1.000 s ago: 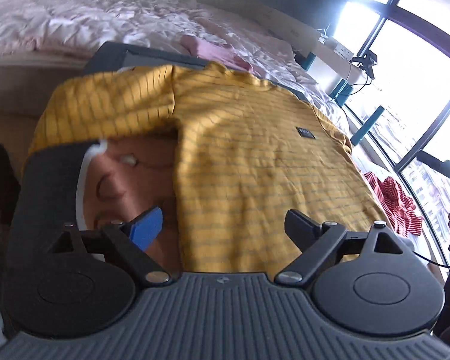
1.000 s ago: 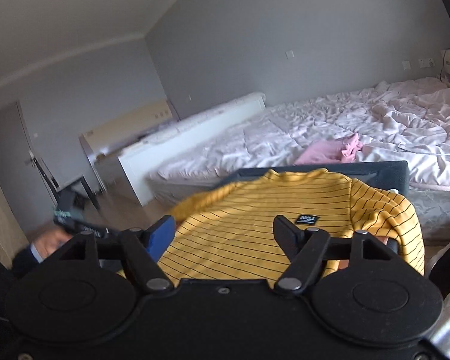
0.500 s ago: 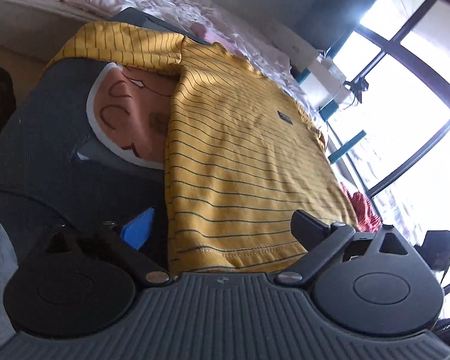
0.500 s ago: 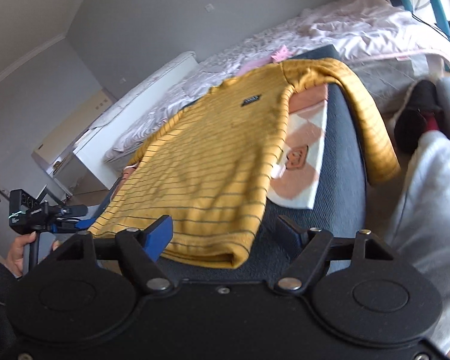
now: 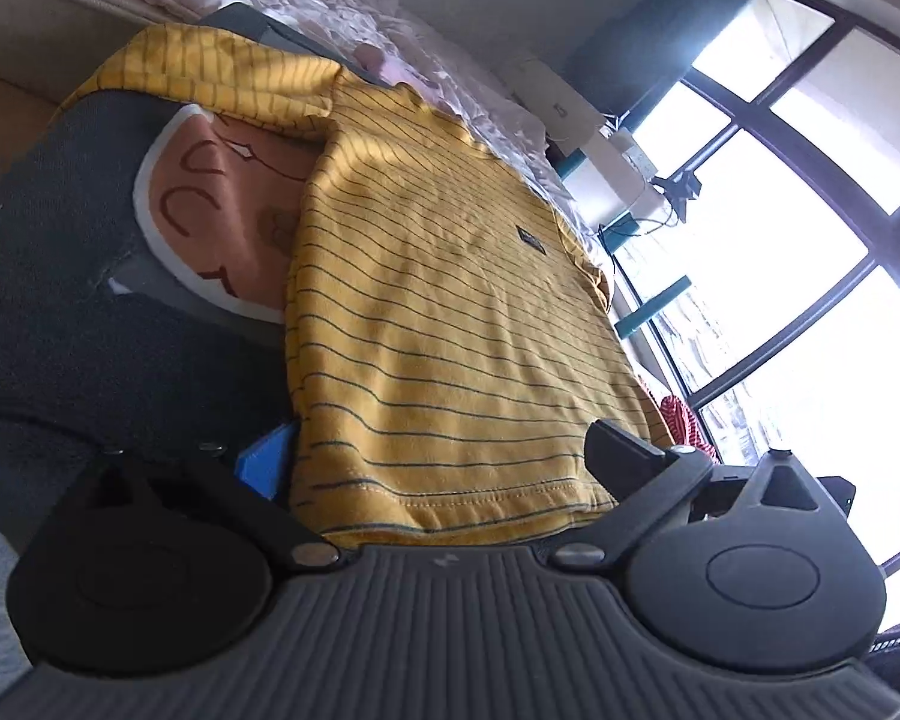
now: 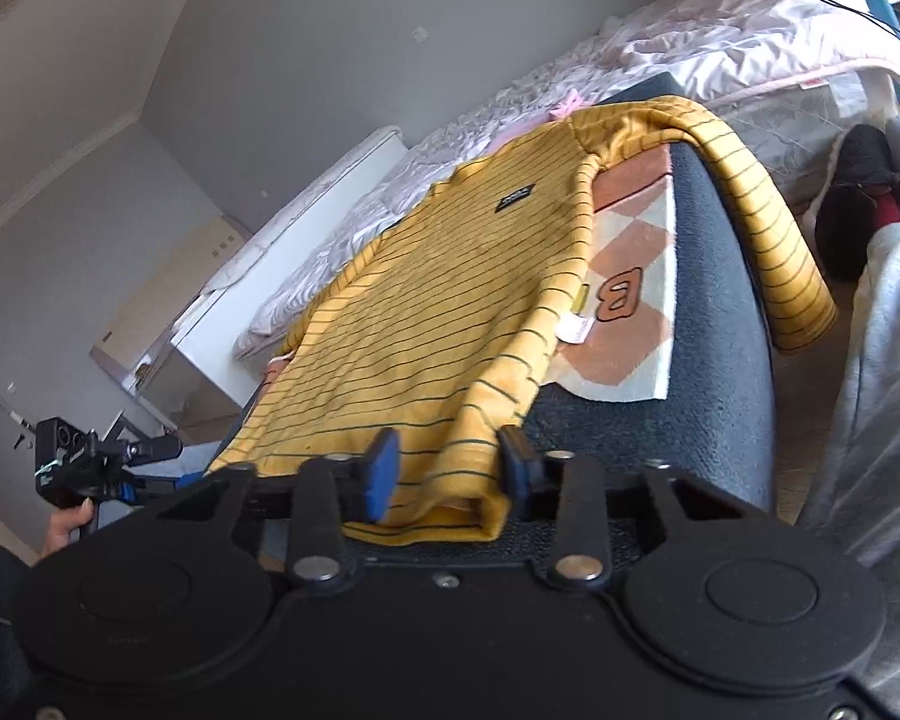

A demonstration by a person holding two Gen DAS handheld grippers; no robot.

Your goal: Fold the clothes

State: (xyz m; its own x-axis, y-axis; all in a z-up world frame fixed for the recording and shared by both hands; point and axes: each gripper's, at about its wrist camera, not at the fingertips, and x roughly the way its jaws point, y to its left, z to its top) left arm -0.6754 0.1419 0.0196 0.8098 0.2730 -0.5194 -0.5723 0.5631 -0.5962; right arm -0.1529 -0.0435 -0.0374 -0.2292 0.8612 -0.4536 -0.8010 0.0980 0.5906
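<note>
Behind the dark padded worktop (image 5: 60, 312) runs a bed (image 6: 720, 42) with rumpled pale bedding, and a big window (image 5: 810, 192) glares on one side. Spread flat on the worktop, over a peach patterned mat (image 5: 222, 198), lies the yellow striped shirt (image 5: 450, 300), hem toward the person, one sleeve (image 6: 762, 228) hanging off the worktop's edge.

Both tools sit at the hem, one at each bottom corner. The right tool (image 6: 444, 474) has its fingers about halfway in, with the hem corner bunched between them — whether the pads already pinch the cloth is hard to judge from this angle. The left tool (image 5: 432, 462) is spread wide, the hem lying across the gap between its fingers, gripping nothing.

The step in hand looks like taking the hem for a first fold. To do it well, each tool should catch both layers of fabric right at the corner seam, close firmly — then both should lift together and evenly, so the stripes stay parallel and the body does not skew. The dangling sleeve probably wants tucking in as well.
</note>
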